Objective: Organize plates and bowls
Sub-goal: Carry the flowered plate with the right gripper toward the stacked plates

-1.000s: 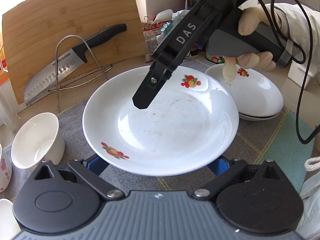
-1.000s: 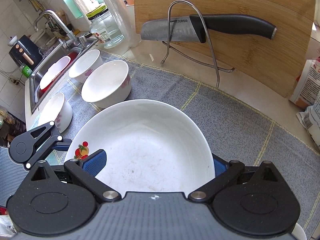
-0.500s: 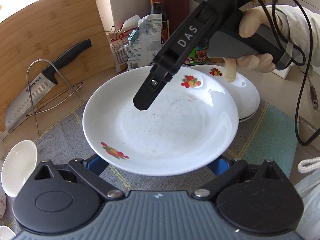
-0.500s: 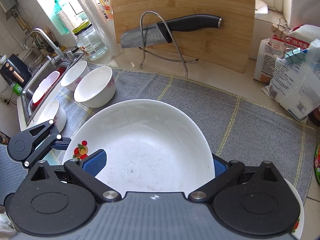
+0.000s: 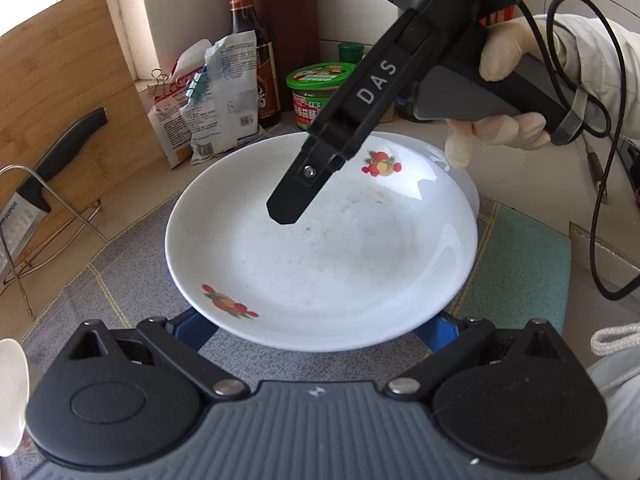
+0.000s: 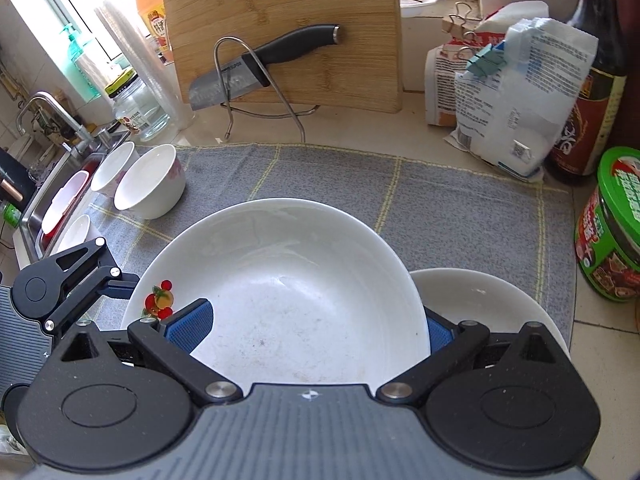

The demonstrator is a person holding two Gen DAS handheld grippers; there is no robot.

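Green-lidded jar [image 6: 612,232], bags [image 6: 516,92] beside plate stack [image 6: 488,300].

Black "DAS"-marked right gripper [image 5: 282,216], blue-padded fingers [image 6: 188,326], white sleeve [image 5: 608,64].

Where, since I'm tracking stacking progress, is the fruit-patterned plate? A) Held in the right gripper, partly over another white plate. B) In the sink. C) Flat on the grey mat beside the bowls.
A: the right gripper clamps the fruit-patterned plate at its rim, and that plate's edge overlaps the second white plate lying below it.
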